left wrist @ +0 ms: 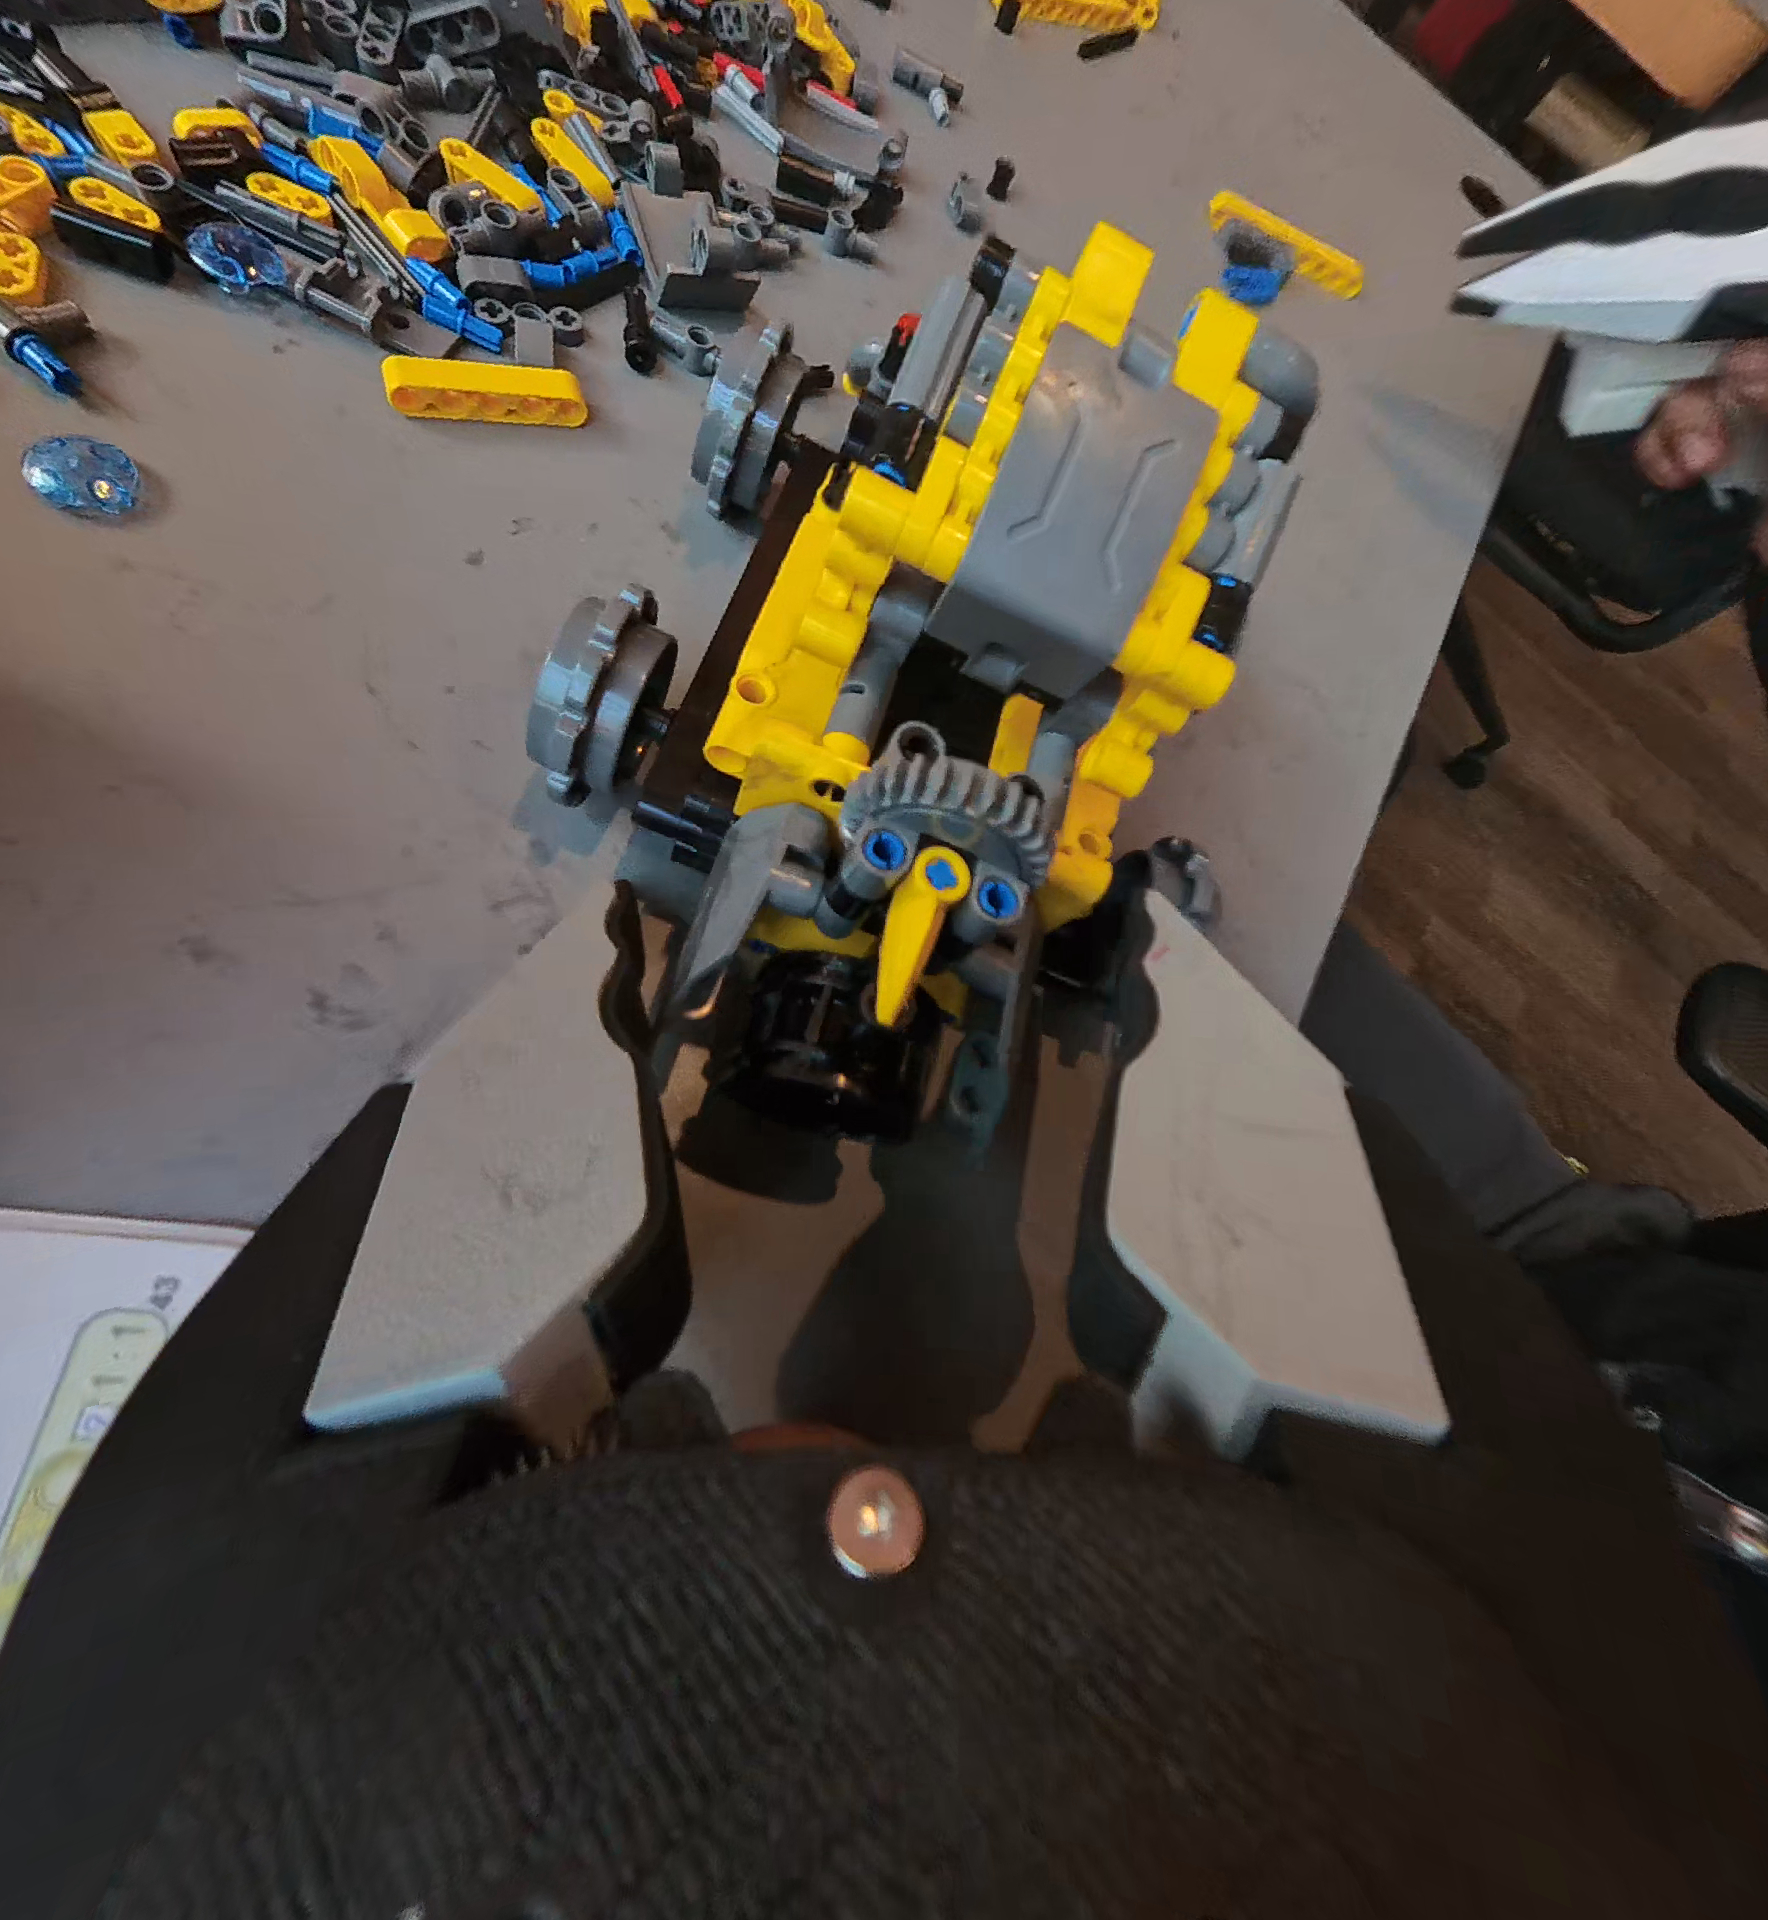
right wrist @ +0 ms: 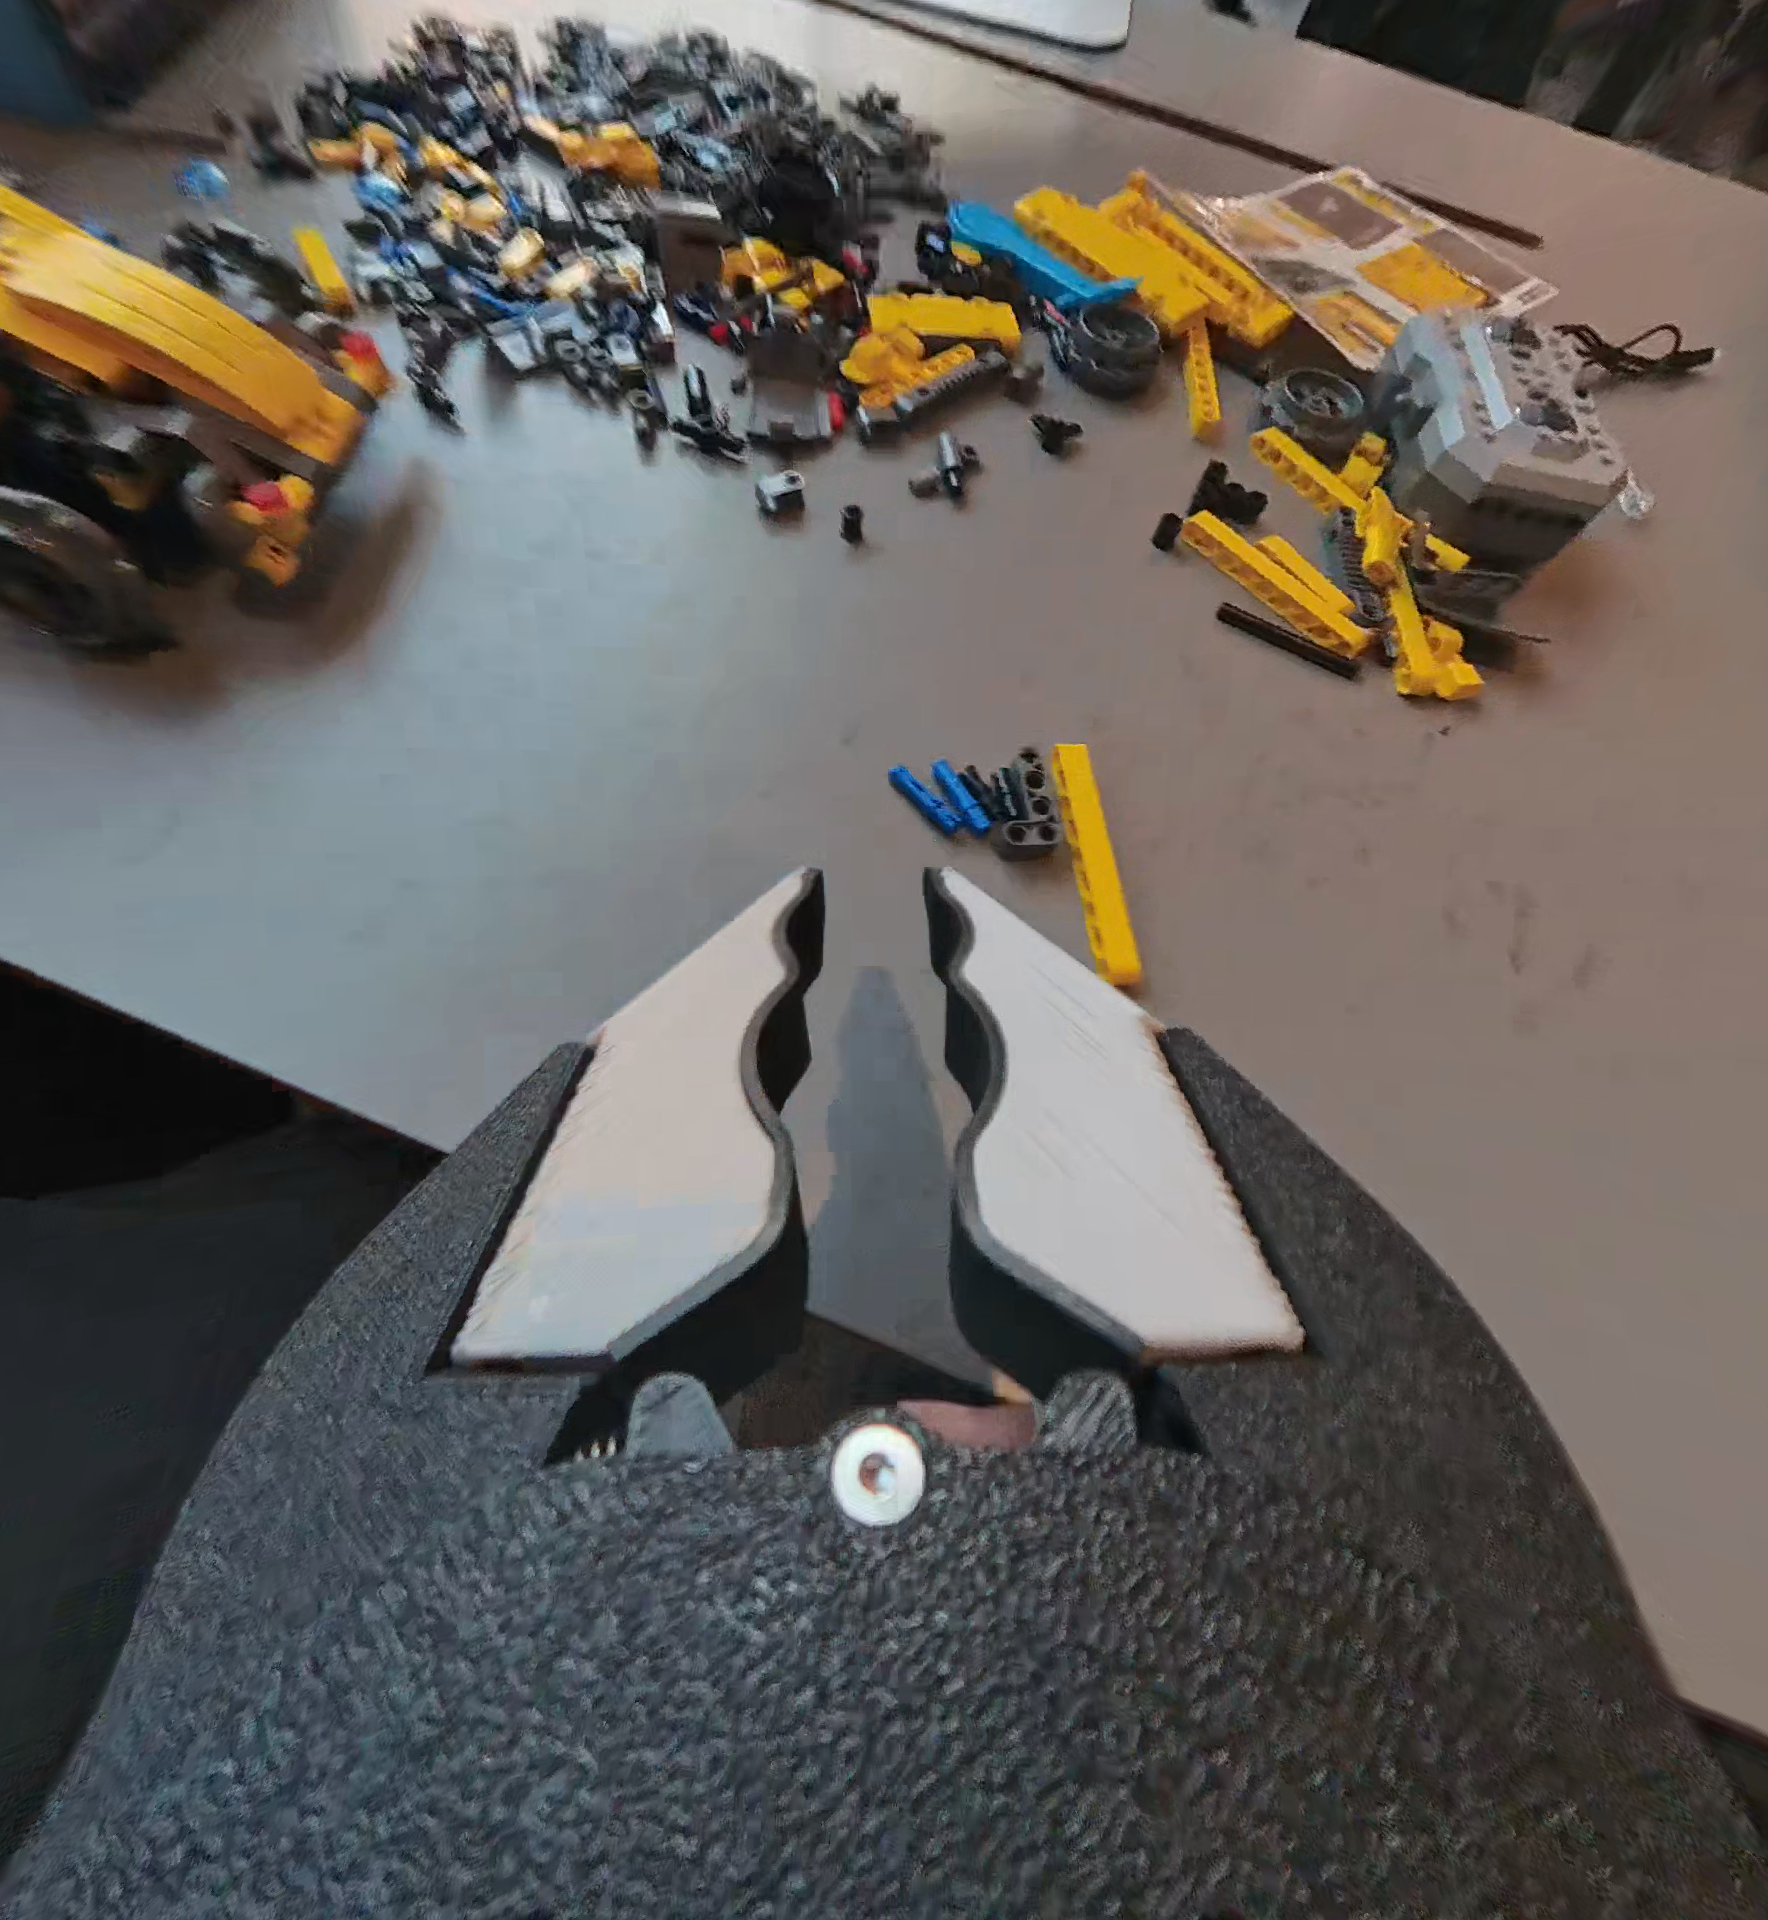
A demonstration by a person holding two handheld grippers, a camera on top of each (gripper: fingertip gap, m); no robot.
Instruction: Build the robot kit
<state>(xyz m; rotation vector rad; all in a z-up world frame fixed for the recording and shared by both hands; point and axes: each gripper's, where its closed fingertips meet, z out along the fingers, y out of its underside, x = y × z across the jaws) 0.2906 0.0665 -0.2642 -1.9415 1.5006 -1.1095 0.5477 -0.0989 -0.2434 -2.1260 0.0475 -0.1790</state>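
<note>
Your left gripper (left wrist: 875, 935) is closed around the near end of a half-built yellow and grey toy vehicle (left wrist: 1005, 582), made of plastic building pieces. Its two pale fingers (left wrist: 506, 1164) press in from either side against the black and grey parts at that end, where a grey toothed gear (left wrist: 947, 800) and a small yellow lever (left wrist: 911, 935) face the camera. The vehicle reaches away from you over the grey table (left wrist: 236, 831), close to the table's right edge. Two grey wheel hubs (left wrist: 599, 696) stick out on its left side. Whether its far end touches the table cannot be told.

Beyond it, to the upper left, lies a wide scatter of loose pieces (left wrist: 392, 177) in yellow, blue, black and grey. A single yellow beam (left wrist: 485, 390) lies apart from the heap, near the vehicle. Two clear blue discs (left wrist: 80, 476) lie farther left. A printed booklet (left wrist: 18, 1455) sits at the lower left.

Your right gripper (right wrist: 873, 883) holds nothing. Its fingers stand a little apart, with a narrow gap between the tips, over the near edge of the table. Just ahead and slightly right lie a long yellow beam (right wrist: 1096, 862), a small dark grey connector (right wrist: 1025, 810) and two blue pins (right wrist: 937, 798), close together. The same gripper appears blurred at the upper right of the left wrist view, with a hand (left wrist: 1732, 436) on it.
</note>
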